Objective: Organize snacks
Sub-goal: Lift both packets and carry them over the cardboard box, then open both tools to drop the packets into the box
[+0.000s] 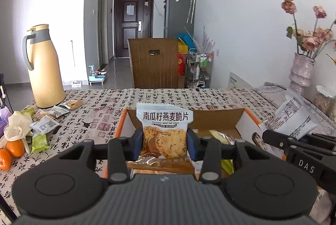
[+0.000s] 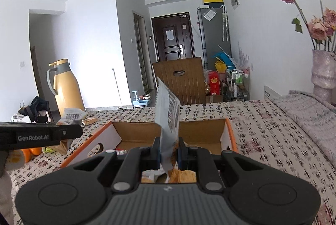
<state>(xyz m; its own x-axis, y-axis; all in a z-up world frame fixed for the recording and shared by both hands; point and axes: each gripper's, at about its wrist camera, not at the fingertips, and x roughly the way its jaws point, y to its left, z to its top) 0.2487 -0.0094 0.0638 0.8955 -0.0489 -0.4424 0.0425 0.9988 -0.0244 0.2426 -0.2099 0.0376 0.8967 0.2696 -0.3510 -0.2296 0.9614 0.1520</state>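
We hold the left claw [image 1: 164,142] tilted a little downward, its blue pads closed on the sides of an oat crisp packet [image 1: 164,132] that stands upright between them with the printed face toward the camera. Directly beneath and ahead of this claw lies the open cardboard box [image 1: 247,120] with orange edges, resting on the bench [image 1: 147,97] under a calligraphy-print cloth; more wrapped snacks lie inside it, just below the held packet. To the right of the left claw we see the right claw [image 2: 169,151], also angled slightly down, pinching a second packet [image 2: 168,118] edge-on, so the packet rises thin and upright from between its nearly closed fingers, above the same box. Far to the left of the left claw, loose snack packets [image 1: 45,125] and oranges [image 1: 14,147] lie near a yellow thermos [image 1: 45,69].
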